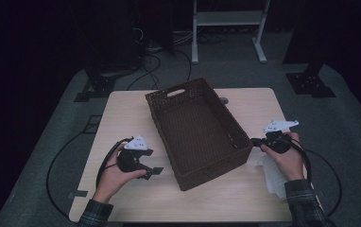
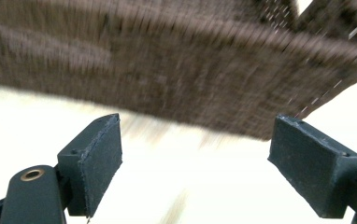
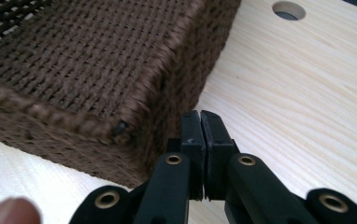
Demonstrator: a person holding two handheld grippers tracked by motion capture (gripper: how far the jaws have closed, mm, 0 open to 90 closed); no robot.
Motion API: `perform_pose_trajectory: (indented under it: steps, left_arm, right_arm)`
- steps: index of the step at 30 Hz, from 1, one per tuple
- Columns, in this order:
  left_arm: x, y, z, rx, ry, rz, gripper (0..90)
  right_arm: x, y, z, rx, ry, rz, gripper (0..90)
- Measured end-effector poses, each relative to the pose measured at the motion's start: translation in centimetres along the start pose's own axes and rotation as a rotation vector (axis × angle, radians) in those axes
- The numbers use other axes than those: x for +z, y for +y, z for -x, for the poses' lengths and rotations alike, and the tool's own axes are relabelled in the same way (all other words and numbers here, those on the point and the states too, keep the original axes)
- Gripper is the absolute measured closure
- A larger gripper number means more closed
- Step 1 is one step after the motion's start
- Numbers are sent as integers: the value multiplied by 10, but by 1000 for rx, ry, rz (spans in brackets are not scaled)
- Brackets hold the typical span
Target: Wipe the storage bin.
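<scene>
A brown woven basket (image 1: 197,127) with a handle slot stands askew in the middle of the pale wooden table (image 1: 122,118), and nothing lies in it. My left gripper (image 1: 152,161) is held just left of the basket's near end, open, with nothing between its pads. In the left gripper view the basket's blurred side wall (image 2: 167,70) lies a little beyond the open left gripper (image 2: 200,163). My right gripper (image 1: 254,141) is shut at the basket's right wall. In the right gripper view the right gripper (image 3: 201,121) has pads pressed together, empty, beside the basket's corner (image 3: 83,60).
A crumpled white cloth (image 1: 274,177) lies on the table under my right hand. A round cable hole (image 1: 223,100) sits in the tabletop behind the basket, the same hole (image 3: 287,10) showing in the right gripper view. A white stand (image 1: 226,19) and floor cables are beyond the table.
</scene>
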State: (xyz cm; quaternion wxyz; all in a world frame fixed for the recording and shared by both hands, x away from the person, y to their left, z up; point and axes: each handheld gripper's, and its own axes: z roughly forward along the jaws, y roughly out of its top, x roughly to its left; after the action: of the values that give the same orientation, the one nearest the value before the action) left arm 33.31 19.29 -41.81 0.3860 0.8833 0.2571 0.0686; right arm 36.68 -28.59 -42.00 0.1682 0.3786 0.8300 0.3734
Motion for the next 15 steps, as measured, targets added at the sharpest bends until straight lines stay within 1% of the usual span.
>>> perform_pose_trajectory:
  steps: [1,2,4,5,6,7,8,9,12,13,15]
  left_arm:
    - [3,-7,-2,-10,18,1,160]
    - [4,-11,-4,-9,24,-12,160]
    - [7,-19,-7,-22,37,-28,160]
    - [8,-24,-9,-27,50,-39,160]
    - [9,-27,-11,-32,52,-39,160]
    - [9,-27,-11,-32,52,-39,161]
    - [9,-31,-12,-43,57,-36,164]
    - [11,-36,-15,-51,64,-50,163]
    - [15,-45,-19,-52,94,-91,163]
    - [16,-48,-20,-56,99,-99,163]
    - [17,-53,-23,-76,95,-104,163]
  right_arm:
    - [0,1,-1,-7,3,5,881]
    - [0,2,-1,-14,5,2,880]
    - [0,4,-3,-21,11,5,879]
    - [-1,4,-3,-25,12,3,880]
    - [-1,5,-4,-36,16,3,880]
    - [-1,5,-4,-41,18,6,880]
    - [-2,5,-5,-42,22,3,882]
    - [-2,5,-6,-44,26,4,883]
    - [-1,6,-9,-57,22,1,894]
    - [-1,6,-9,-59,22,-2,894]
    - [-2,6,-10,-61,27,-3,895]
